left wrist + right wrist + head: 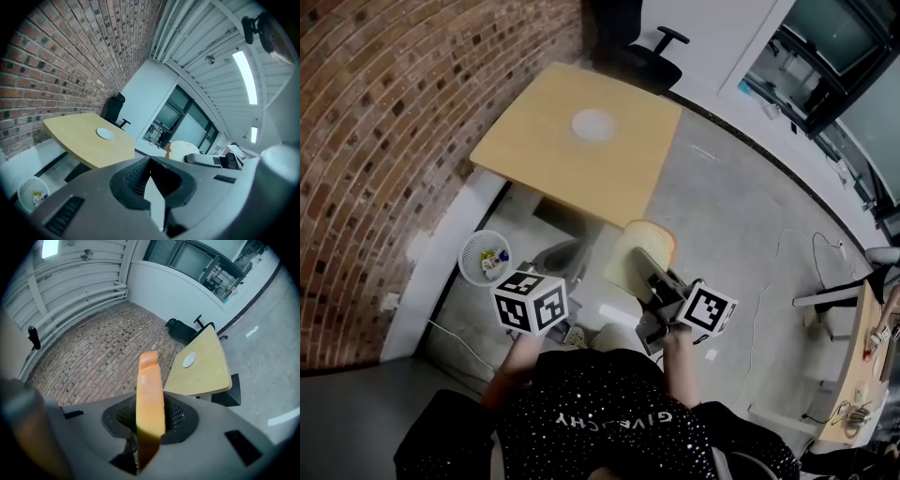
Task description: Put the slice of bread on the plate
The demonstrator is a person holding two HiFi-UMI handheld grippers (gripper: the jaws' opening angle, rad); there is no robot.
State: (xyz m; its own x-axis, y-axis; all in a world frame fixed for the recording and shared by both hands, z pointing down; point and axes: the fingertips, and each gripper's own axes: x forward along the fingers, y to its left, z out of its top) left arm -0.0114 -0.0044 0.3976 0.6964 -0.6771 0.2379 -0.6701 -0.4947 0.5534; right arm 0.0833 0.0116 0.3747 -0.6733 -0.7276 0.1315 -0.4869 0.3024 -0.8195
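A slice of bread (639,253) with a tan crust stands on edge between the jaws of my right gripper (150,404), which is shut on it; it also shows in the right gripper view as the bread (150,394). The white plate (593,124) lies on a pale wooden table (534,150), well ahead of both grippers. My left gripper (150,164) is shut with nothing in it; its marker cube (530,302) is level with the right one (709,309). In the left gripper view the bread (183,149) is off to the right and the plate (105,134) is ahead.
A brick wall (384,141) runs along the left. A black office chair (647,56) stands behind the table. A white mesh waste basket (485,256) sits on the floor by the wall. A second desk with clutter (862,375) is at the right.
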